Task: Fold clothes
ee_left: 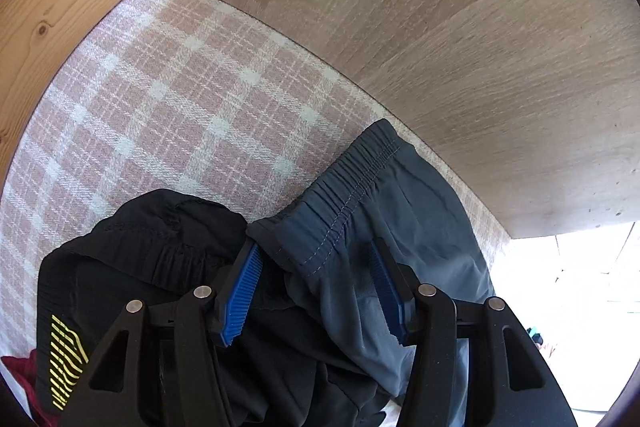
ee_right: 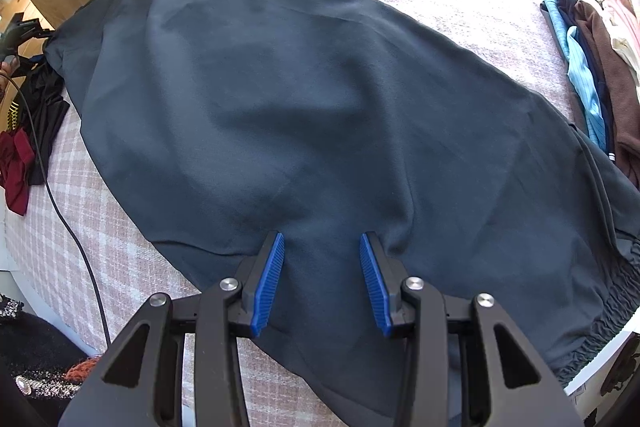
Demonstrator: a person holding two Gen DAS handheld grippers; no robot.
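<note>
dark grey trousers [ee_right: 320, 115] lie spread across the pink plaid bedcover [ee_left: 168, 107]. the left gripper [ee_left: 316, 251] has its jaws apart around the elastic waistband [ee_left: 352, 167], beside black shorts [ee_left: 160, 259]. the right gripper [ee_right: 322, 243] hangs over the trouser fabric, jaws parted, nothing pinched.

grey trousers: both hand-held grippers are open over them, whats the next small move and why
Probably close the left hand-held gripper on the waistband: its jaws stand open around that elastic edge, and the grey trousers lie spread flat, nothing gripped yet.
</note>
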